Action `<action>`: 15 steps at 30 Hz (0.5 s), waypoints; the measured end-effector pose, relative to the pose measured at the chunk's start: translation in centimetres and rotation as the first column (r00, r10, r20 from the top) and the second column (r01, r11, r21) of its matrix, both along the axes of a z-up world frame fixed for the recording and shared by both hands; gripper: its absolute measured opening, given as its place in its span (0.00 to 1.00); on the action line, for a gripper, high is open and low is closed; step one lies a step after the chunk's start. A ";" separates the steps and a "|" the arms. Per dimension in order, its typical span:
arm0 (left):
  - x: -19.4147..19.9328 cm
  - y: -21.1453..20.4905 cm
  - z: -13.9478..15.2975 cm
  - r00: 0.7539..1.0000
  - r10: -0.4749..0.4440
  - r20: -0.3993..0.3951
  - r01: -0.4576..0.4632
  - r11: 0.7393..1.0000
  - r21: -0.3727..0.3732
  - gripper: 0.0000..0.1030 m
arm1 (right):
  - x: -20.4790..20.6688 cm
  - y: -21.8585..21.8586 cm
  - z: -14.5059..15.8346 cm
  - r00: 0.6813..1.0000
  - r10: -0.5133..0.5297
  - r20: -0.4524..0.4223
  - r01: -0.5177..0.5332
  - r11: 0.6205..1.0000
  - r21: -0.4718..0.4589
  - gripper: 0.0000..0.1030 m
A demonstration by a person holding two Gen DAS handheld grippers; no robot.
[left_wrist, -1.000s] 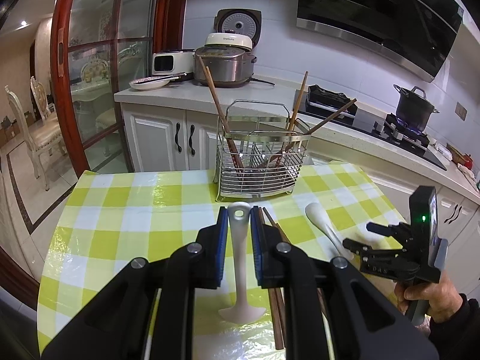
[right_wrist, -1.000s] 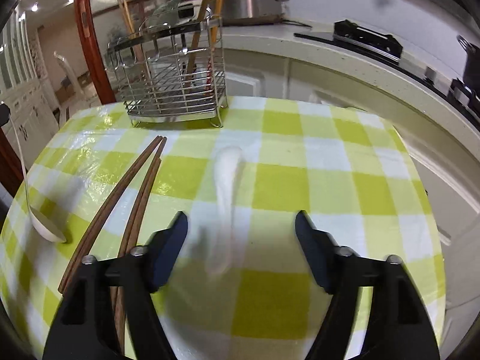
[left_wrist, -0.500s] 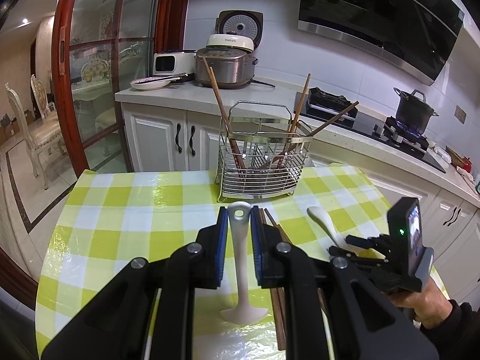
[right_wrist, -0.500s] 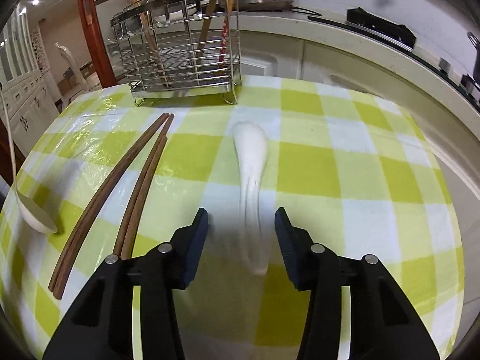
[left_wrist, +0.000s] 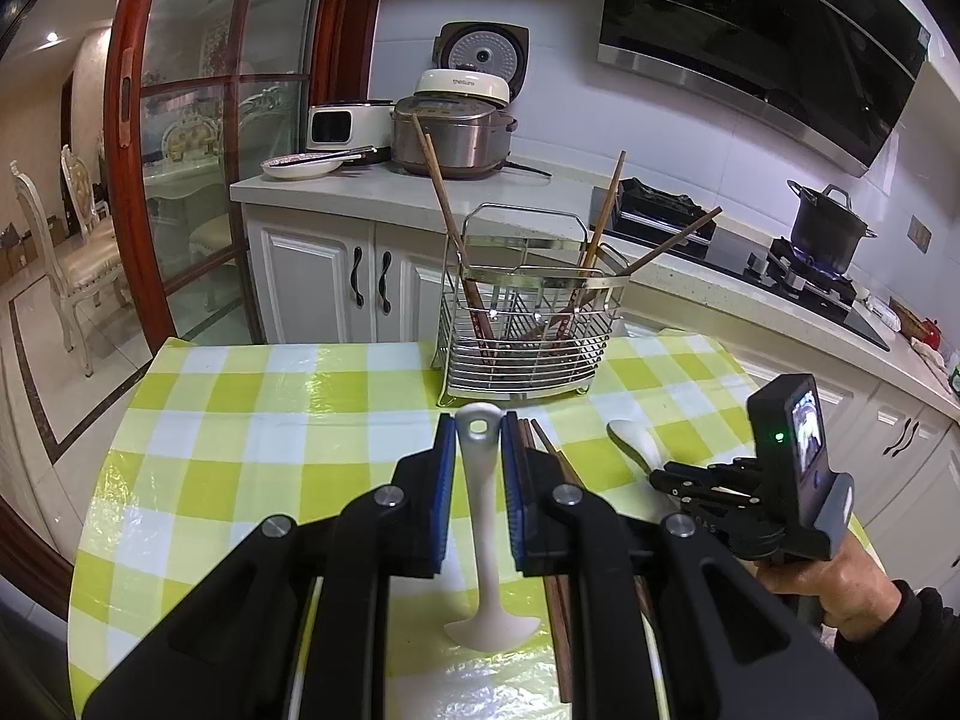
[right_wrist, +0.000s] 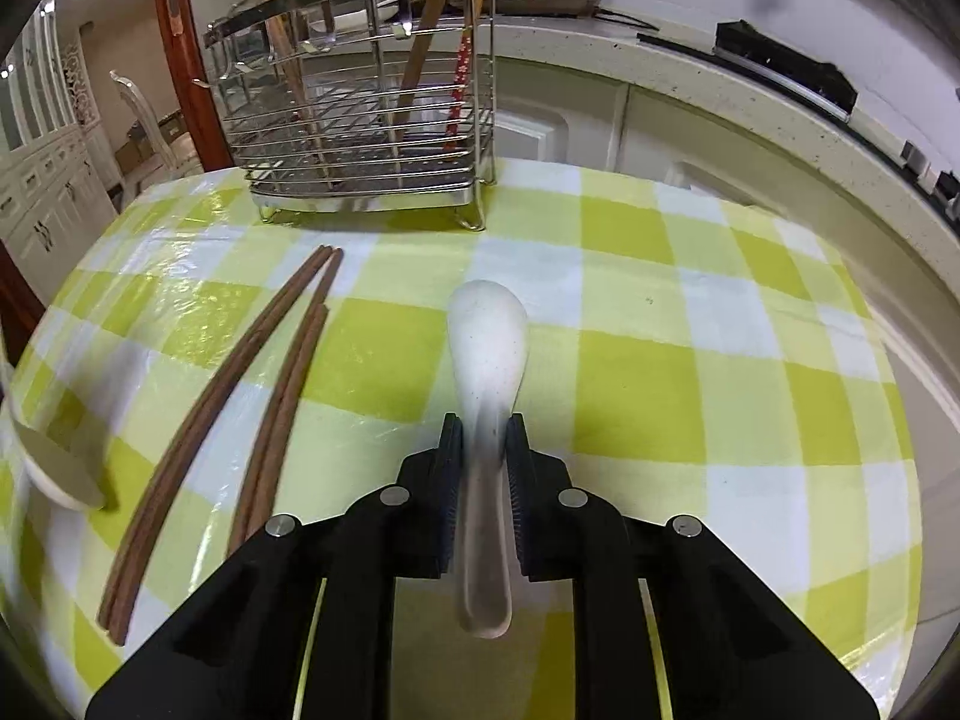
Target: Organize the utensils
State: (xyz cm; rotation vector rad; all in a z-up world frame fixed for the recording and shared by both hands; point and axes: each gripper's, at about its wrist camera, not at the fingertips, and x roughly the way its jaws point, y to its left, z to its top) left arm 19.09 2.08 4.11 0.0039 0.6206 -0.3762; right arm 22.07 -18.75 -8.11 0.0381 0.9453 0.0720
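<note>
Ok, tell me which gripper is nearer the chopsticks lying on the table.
Left. The left gripper, shut on a ladle, sits right over the chopsticks; the right gripper, closing on a spoon, is off to their side.

rack (right_wrist: 366,120) behind spoon (right_wrist: 489,336), chopsticks (right_wrist: 240,414) left of spoon, on table (right_wrist: 720,372)

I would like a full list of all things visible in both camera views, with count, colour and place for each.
White plastic ladle: one, white, hanging bowl-down in left gripper.
White ceramic soup spoon: one, white, lying on table, handle between right gripper's closing jaws.
Brown wooden chopsticks: about four, brown, lying on table between ladle and spoon.
Steel wire utensil rack: one, silver, table's far edge, holding chopsticks.
Green-checked tablecloth: one, yellow-green and white.
Rice cookers: two, counter.
Black pot: one, stove.
Left gripper: black, blue pads.
Right gripper: black.
Hand: one.
</note>
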 end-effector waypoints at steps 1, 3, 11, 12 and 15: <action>0.0 0.0 0.0 1.000 0.001 0.001 -0.001 1.000 0.000 0.15 | -0.2 -0.1 0.3 1.000 0.003 0.005 -0.003 1.000 0.002 0.15; 0.0 0.0 0.2 1.000 0.002 0.006 -0.002 1.000 -0.001 0.14 | -0.8 0.0 1.1 1.000 0.010 0.016 -0.010 1.000 -0.004 0.15; -0.8 -0.2 1.0 1.000 -0.006 0.030 0.007 1.000 -0.005 0.14 | -4.1 -0.7 4.8 0.997 0.068 0.036 -0.070 0.995 0.068 0.15; -0.9 -0.2 1.1 0.999 -0.006 0.032 0.006 1.000 -0.004 0.14 | -4.6 -0.7 5.1 0.996 0.076 0.039 -0.079 0.993 0.082 0.15; -1.2 -0.2 1.2 0.999 -0.006 0.033 0.006 1.000 -0.006 0.14 | -5.9 -0.3 5.8 0.993 0.109 0.037 -0.112 0.987 0.118 0.15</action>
